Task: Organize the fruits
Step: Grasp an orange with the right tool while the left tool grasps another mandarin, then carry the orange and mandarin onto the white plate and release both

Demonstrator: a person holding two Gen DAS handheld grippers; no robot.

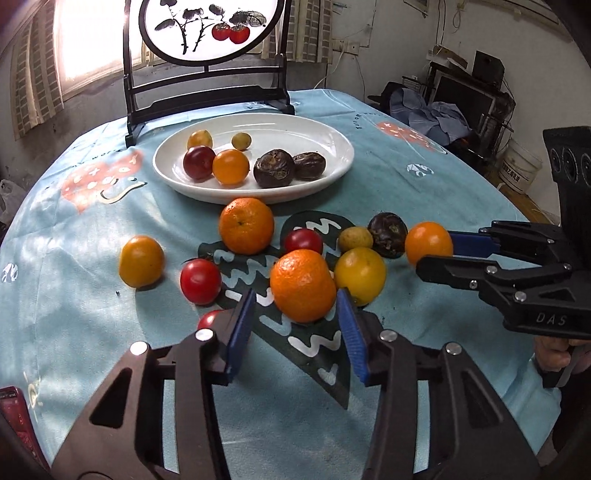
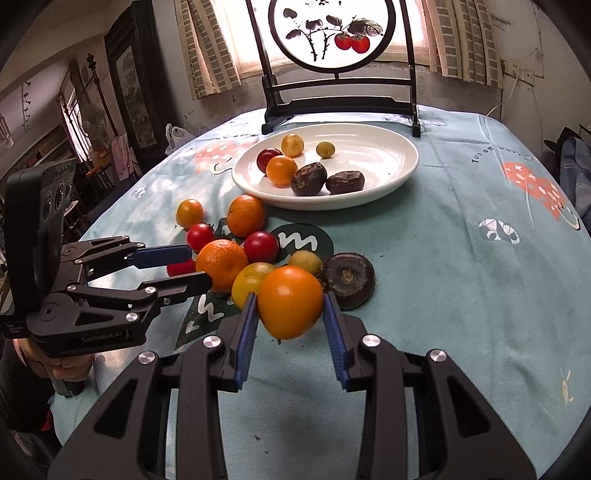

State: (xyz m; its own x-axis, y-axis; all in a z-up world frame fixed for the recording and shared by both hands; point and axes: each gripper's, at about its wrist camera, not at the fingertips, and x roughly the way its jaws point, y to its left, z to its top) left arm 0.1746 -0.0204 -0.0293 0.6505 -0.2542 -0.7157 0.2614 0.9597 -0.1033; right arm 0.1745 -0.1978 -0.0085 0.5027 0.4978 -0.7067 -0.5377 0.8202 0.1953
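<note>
The right tongs [image 2: 290, 325] pinch an orange tomato [image 2: 290, 301] between their blue pads [image 2: 245, 341], holding it at the right end of the fruit cluster in the middle of the tabletop [image 2: 461, 295]. A dark wrinkled fruit [image 2: 349, 278] lies just beside it. The left tongs [image 1: 295, 328] are spread around a mandarin [image 1: 302, 284], their pads [image 1: 240, 328] on either side of it; whether they touch it cannot be told. A 2nd mandarin [image 1: 246, 225], 3 red tomatoes and yellow fruits lie around it. Toward the far edge, a white plate [image 1: 325, 136] carries 6 fruits, among them 2 dark ones [image 1: 273, 168]. Behind the plate stands a painted round screen [image 1: 207, 29].
</note>
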